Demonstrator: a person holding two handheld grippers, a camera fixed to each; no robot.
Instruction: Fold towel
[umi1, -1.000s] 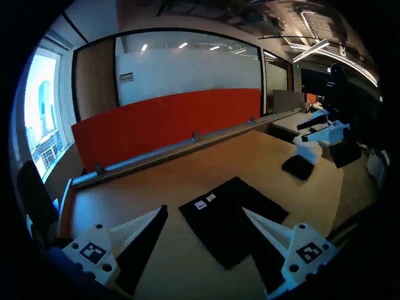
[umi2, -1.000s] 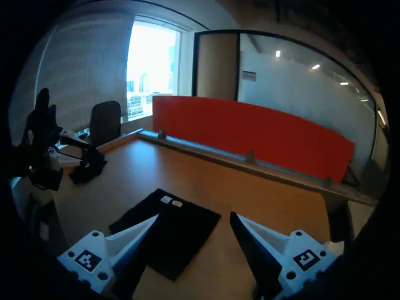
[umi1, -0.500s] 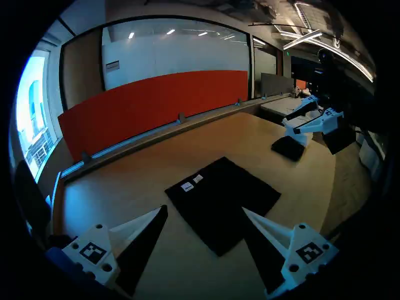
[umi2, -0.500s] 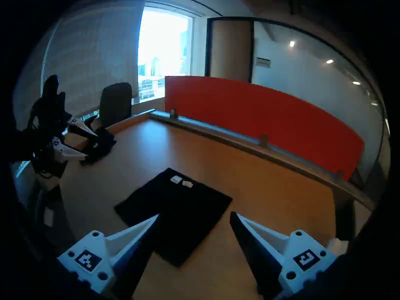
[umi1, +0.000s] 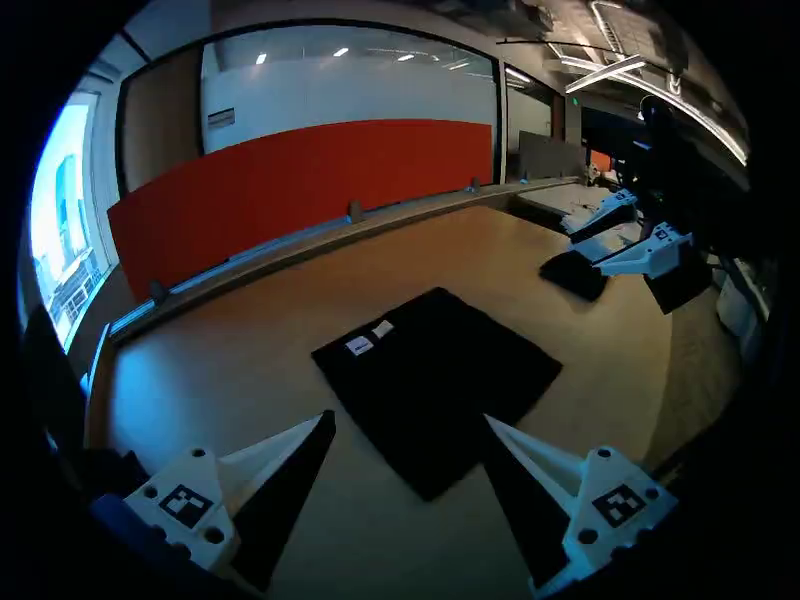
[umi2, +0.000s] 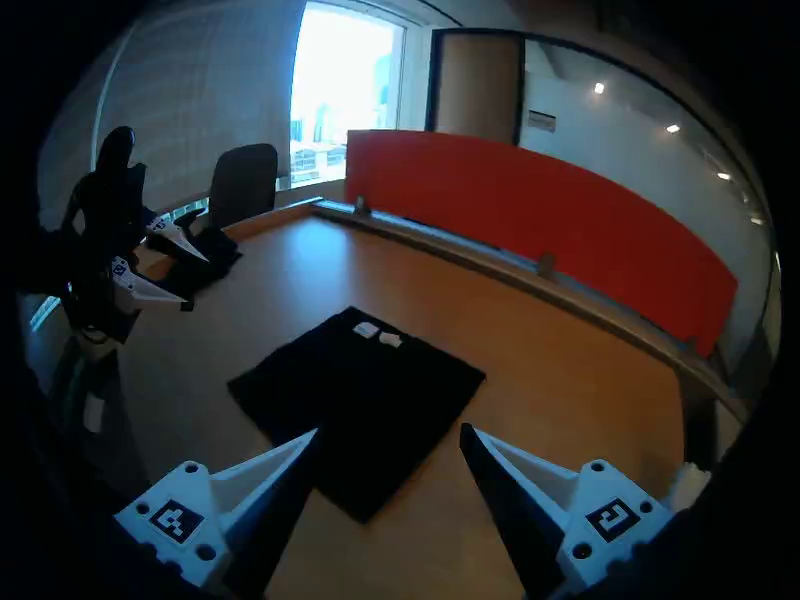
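A black towel (umi1: 435, 385) lies flat on the wooden desk (umi1: 240, 360), with two small white tags (umi1: 368, 338) near its far corner. My left gripper (umi1: 410, 445) hovers open over the towel's near edge, nothing between its fingers. In the right gripper view the same towel (umi2: 365, 400) spreads ahead with its tags (umi2: 378, 334), and my right gripper (umi2: 390, 450) is open and empty above its near corner. Each gripper appears far off in the other's view, the right gripper (umi1: 635, 245) and the left gripper (umi2: 150, 265), both off the towel.
A red partition (umi1: 300, 190) and a rail run along the desk's far edge. A second dark cloth (umi1: 573, 272) lies at the desk end by the right gripper; another dark cloth (umi2: 205, 268) lies by the left one. An office chair (umi2: 243, 180) stands by the window.
Both cameras have risen and tipped down, so more of the desk and the whole towel show. The towel itself has not moved. Both grippers stay open.
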